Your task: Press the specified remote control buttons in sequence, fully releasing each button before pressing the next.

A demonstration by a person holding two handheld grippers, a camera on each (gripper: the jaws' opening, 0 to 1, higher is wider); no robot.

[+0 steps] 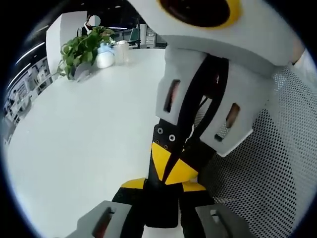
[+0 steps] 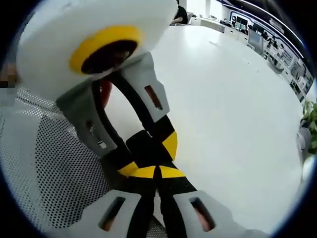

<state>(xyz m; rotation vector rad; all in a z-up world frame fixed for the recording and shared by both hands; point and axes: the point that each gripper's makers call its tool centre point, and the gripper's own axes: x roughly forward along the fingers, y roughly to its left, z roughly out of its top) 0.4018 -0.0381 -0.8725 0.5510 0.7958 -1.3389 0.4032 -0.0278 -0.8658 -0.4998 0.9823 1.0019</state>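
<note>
Two grippers meet tip to tip over a smooth white table (image 1: pixel 74 148), jaws pressed together: left gripper (image 1: pixel 166 196), right gripper (image 2: pixel 157 181). Perforated white mesh (image 1: pixel 267 168) lies at four o'clock; a leafy green plant (image 1: pixel 84 49) stands at eleven.

**Grippers tip to tip**

The left gripper (image 1: pixel 161 218) and right gripper (image 2: pixel 158 210) face each other, their black-and-yellow tips meeting over the white table (image 1: pixel 74 148). Each pair of jaws looks closed, nothing visible between them.
</note>
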